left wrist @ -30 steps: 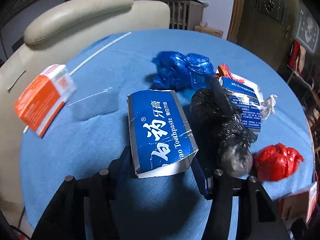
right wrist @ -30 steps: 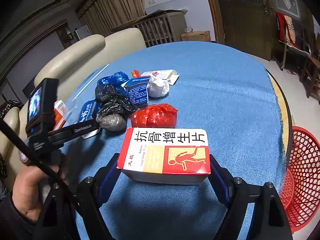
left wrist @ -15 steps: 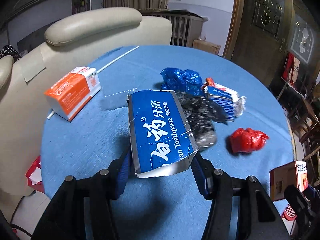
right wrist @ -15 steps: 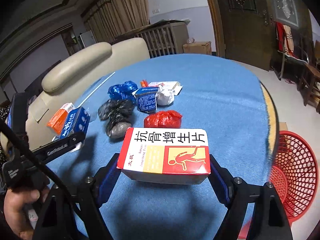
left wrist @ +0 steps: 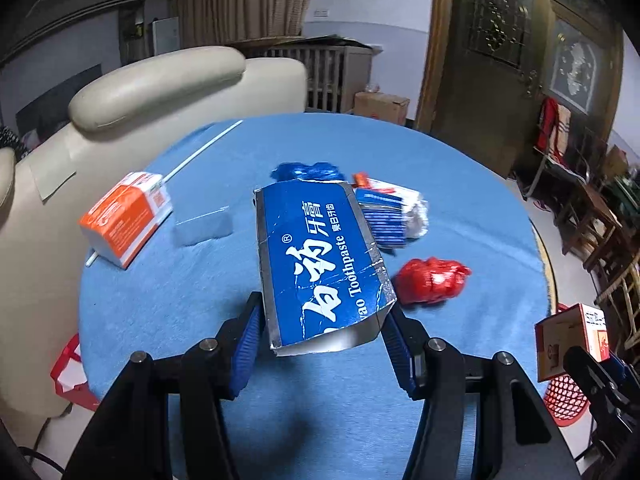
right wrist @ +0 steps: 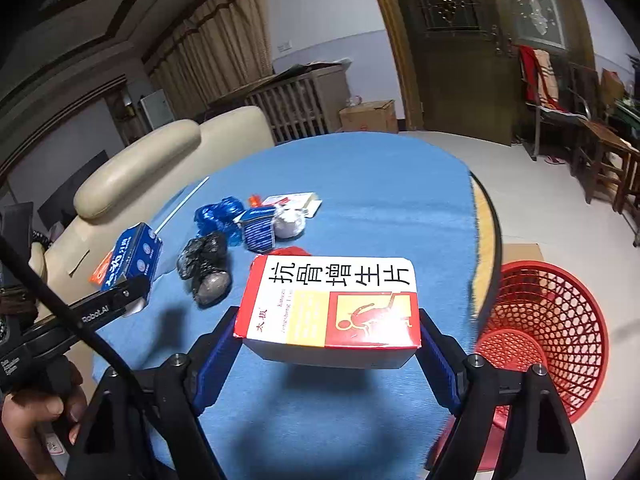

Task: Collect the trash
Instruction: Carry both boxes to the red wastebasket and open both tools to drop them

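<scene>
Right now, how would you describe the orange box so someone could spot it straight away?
Find the round blue table next to the cream sofa. On the table's sofa side lies the orange box, apart from the heap of bags. It is the only orange-and-white box, lying across a thin white stick.

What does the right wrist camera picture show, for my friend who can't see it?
The right gripper holds a red, white and yellow box above a round table with a blue cloth. Crumpled bags and small boxes lie farther back on the cloth, and a red mesh basket stands on the floor at the right. At the left, the left gripper holds a blue toothpaste box.
</scene>
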